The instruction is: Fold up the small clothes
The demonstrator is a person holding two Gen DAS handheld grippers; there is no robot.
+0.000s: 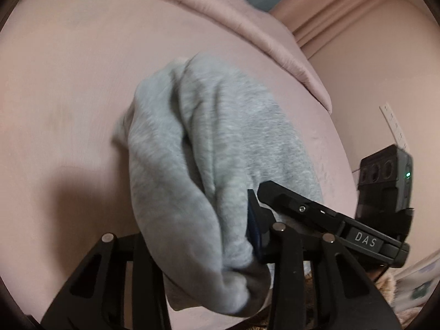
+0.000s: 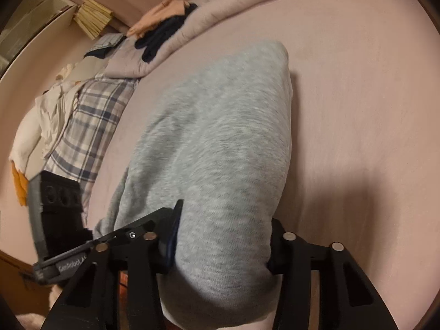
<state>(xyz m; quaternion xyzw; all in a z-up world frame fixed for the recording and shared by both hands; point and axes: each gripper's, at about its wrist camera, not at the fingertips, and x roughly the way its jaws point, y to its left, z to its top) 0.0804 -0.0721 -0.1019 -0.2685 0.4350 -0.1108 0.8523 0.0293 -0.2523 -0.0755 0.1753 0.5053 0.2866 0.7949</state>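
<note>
Right now both tongs grip the grey garment (image 1: 209,148): left tongs (image 1: 209,250) pinch one bunched near end, right tongs (image 2: 222,247) clamp the other, w/ cloth draping away onto the pink bed (image 2: 357,88). Judging by that, fold is mid-way at best; item looks doubled over but not laid flat. Beyond the garment, a plaid cloth (image 2: 90,126) and a mixed clothes pile (image 2: 162,27) look unsorted, so more is probably left. Readable: "DAS" on right tongs' body in left view; "GenRobo..." partly legible in right view.
</note>
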